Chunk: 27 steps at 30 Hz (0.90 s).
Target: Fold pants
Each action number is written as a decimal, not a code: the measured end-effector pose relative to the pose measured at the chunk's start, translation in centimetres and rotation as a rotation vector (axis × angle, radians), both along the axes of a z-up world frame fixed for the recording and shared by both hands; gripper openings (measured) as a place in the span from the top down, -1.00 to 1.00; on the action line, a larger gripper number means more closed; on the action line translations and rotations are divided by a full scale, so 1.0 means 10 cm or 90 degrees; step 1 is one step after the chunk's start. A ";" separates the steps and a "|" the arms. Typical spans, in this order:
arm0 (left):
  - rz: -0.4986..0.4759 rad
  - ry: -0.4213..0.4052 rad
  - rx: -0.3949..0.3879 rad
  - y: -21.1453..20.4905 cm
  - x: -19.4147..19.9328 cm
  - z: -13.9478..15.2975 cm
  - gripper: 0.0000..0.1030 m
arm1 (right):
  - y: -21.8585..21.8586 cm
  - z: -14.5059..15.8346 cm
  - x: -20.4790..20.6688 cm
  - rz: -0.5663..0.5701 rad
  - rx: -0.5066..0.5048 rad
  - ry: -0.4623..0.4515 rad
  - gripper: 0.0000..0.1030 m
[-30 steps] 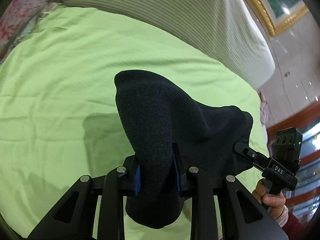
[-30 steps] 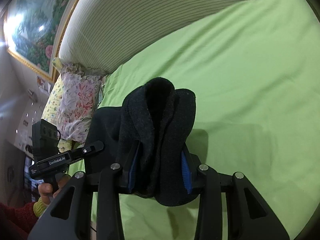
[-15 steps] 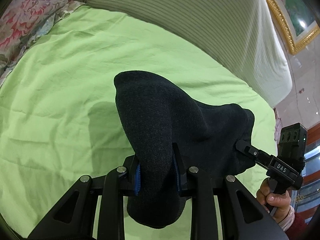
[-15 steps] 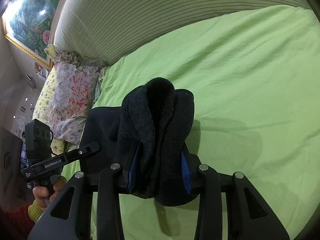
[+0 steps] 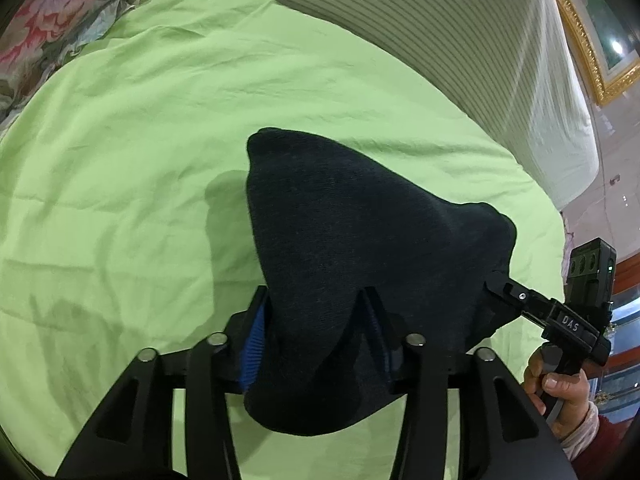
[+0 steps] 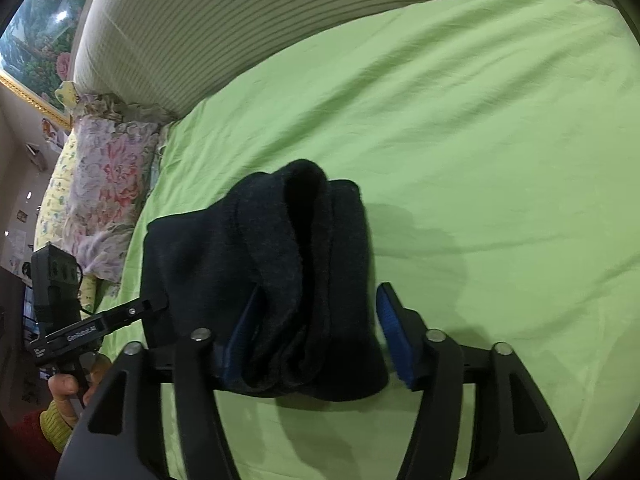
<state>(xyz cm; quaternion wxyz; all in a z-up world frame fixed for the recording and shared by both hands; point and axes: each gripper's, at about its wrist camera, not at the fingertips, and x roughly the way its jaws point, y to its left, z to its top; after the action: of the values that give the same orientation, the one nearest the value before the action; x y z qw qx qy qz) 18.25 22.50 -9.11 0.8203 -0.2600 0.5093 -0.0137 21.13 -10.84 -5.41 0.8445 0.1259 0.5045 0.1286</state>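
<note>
While dark navy knit pants (image 5: pixel 360 248) hang bunched over green bedsheet (image 5: pixel 140 140), left gripper (image 5: pixel 316 320) and right gripper (image 6: pixel 316 320) jaws just opening, cloth between. Soft, light, floppy; regrip hem edges.

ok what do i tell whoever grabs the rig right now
left tool: jaws have just been opening, dark pants bunched between them, grip looks released.
right tool: same, with a gap showing beside the cloth.
pants: folded thick, spanning both tools, low over the green sheet.
left to do: pull both tools out, flatten and check the fold.
</note>
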 end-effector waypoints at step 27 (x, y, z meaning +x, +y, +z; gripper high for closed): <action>0.063 -0.012 0.097 -0.21 -0.52 0.22 -0.41 | 0.20 0.31 -0.44 0.032 -0.060 -0.112 -0.64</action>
<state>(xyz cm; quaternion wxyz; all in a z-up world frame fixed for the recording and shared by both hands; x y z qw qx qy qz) 13.01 20.40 -6.93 0.8420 -0.2217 0.4877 0.0635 16.78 -8.85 -2.27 0.8871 0.0619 0.4366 0.1364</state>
